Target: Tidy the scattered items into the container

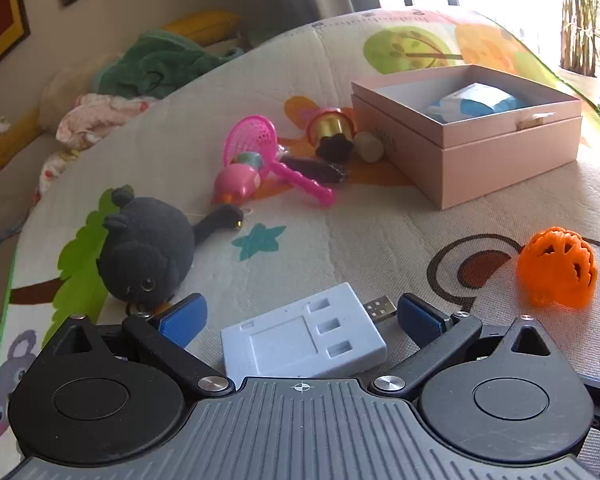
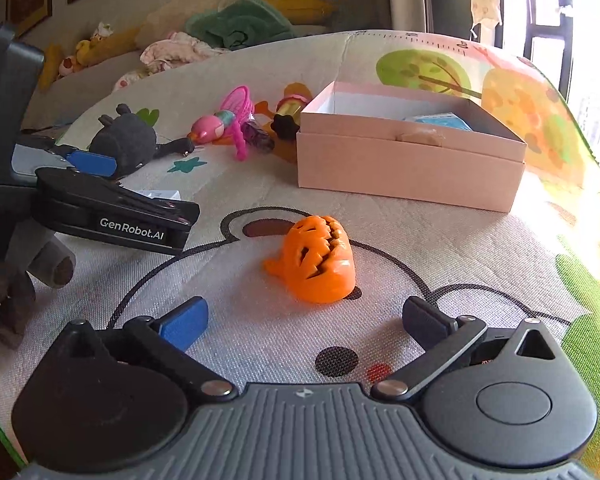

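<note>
My left gripper (image 1: 302, 314) is open on the play mat, and a white USB device (image 1: 304, 340) lies flat between its jaws with neither pad touching it. My right gripper (image 2: 304, 322) is open too, with nothing between its fingers. An orange lattice pumpkin (image 2: 316, 260) sits just beyond its fingertips, and it also shows at the right of the left wrist view (image 1: 556, 268). The open pink box (image 1: 468, 132) stands at the back right with a blue and white packet (image 1: 476, 104) inside.
A black plush (image 1: 148, 252) lies left of the left gripper. Beside the box are a pink net (image 1: 252, 140), a pink toy (image 1: 236, 184), a gold spool (image 1: 332, 128) and a dark wrapper (image 1: 316, 168). Clothes and cushions lie beyond the mat's far edge.
</note>
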{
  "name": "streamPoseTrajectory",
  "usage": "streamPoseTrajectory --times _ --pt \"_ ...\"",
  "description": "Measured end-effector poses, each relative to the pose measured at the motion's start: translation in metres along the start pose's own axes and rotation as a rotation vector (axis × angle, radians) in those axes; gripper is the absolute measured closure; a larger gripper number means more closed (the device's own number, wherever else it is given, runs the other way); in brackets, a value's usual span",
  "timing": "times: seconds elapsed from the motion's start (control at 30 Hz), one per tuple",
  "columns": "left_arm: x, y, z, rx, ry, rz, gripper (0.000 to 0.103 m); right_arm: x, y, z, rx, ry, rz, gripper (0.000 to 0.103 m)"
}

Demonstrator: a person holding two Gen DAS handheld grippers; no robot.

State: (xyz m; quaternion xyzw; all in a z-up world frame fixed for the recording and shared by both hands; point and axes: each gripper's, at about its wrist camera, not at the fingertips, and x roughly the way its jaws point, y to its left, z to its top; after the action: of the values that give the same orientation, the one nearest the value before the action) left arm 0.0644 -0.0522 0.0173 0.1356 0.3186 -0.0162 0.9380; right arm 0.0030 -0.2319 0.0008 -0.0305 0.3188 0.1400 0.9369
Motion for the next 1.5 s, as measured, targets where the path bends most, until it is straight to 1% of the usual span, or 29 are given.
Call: streamPoseTrajectory --times 0.13,0.2,0.3,0.4,0.47,0.5,0.6,0.67,0.77,0.83,0.87,0.9,0.97,1.03,1.07,1.1,1.17,1.23,1.27,1.3,1.37,1.5 --pt "-0.003 0.019 -0.005 -0.04 0.019 0.023 0.0 0.0 0.0 -0.003 -0.02 -0.016 0.006 0.0" --pt "-0.005 0.029 -0.01 -0.048 0.032 0.016 0.0 -0.001 0.001 -0.005 -0.021 -0.03 0.004 0.0" --pt "-0.004 0.042 -0.016 -0.076 0.056 -0.032 0.0 -0.002 0.001 -0.007 -0.024 -0.041 0.003 0.0" --pt "-0.001 0.055 -0.016 -0.182 0.092 -0.107 0.0 -0.002 0.002 -0.008 -0.026 -0.05 0.001 0.0" --pt "-0.001 0.057 -0.014 -0.222 0.088 -0.14 0.0 -0.002 0.002 -0.009 -0.028 -0.053 0.001 0.0" --pt "-0.001 0.055 -0.013 -0.224 0.084 -0.142 0.0 -0.002 0.002 -0.009 -0.028 -0.053 0.001 0.0" --pt "0.003 0.047 -0.01 -0.196 0.072 -0.103 0.0 -0.002 0.002 -0.009 -0.028 -0.054 0.0 0.0" --pt "0.005 0.045 -0.011 -0.19 0.073 -0.093 0.0 -0.002 0.002 -0.009 -0.028 -0.055 -0.002 0.0" --pt "0.006 0.046 -0.013 -0.181 0.075 -0.107 0.0 -0.003 0.002 -0.007 -0.035 -0.048 -0.002 0.0" --pt "0.004 0.047 -0.014 -0.176 0.07 -0.114 0.001 -0.004 0.002 -0.002 -0.048 -0.033 0.022 0.0" --pt "0.003 0.048 -0.015 -0.177 0.069 -0.116 0.003 -0.006 0.002 0.0 -0.052 -0.041 0.032 0.0" --pt "0.003 0.049 -0.015 -0.18 0.069 -0.116 0.008 -0.009 0.002 0.002 -0.055 -0.064 0.033 0.0" --pt "0.002 0.052 -0.016 -0.196 0.071 -0.131 0.008 -0.01 0.005 0.01 -0.069 -0.082 0.026 0.0" --pt "-0.002 0.053 -0.017 -0.2 0.066 -0.142 0.008 -0.007 0.005 0.019 -0.053 -0.088 0.014 0.006" --pt "-0.004 0.053 -0.018 -0.2 0.062 -0.147 0.008 -0.003 0.005 0.024 -0.045 -0.077 0.015 0.013" --pt "-0.008 0.053 -0.018 -0.199 0.057 -0.155 0.008 0.003 0.004 0.028 -0.038 -0.059 0.013 0.02" --pt "-0.015 0.052 -0.02 -0.198 0.045 -0.171 0.008 0.013 0.001 0.034 -0.02 -0.03 0.001 0.026" --pt "-0.024 0.051 -0.021 -0.195 0.031 -0.186 0.008 0.021 0.0 0.036 -0.021 0.011 0.006 0.036" --pt "-0.027 0.051 -0.021 -0.192 0.026 -0.192 0.008 0.025 -0.001 0.037 -0.021 0.042 0.007 0.048" --pt "-0.033 0.049 -0.021 -0.187 0.017 -0.202 0.008 0.024 -0.002 0.036 -0.018 0.044 0.009 0.051" --pt "-0.041 0.046 -0.021 -0.176 0.004 -0.219 0.008 0.016 -0.004 0.036 -0.013 0.055 0.018 0.051" --pt "-0.06 0.03 -0.022 -0.124 -0.024 -0.277 0.008 -0.011 -0.009 0.032 -0.031 0.044 0.009 0.051"
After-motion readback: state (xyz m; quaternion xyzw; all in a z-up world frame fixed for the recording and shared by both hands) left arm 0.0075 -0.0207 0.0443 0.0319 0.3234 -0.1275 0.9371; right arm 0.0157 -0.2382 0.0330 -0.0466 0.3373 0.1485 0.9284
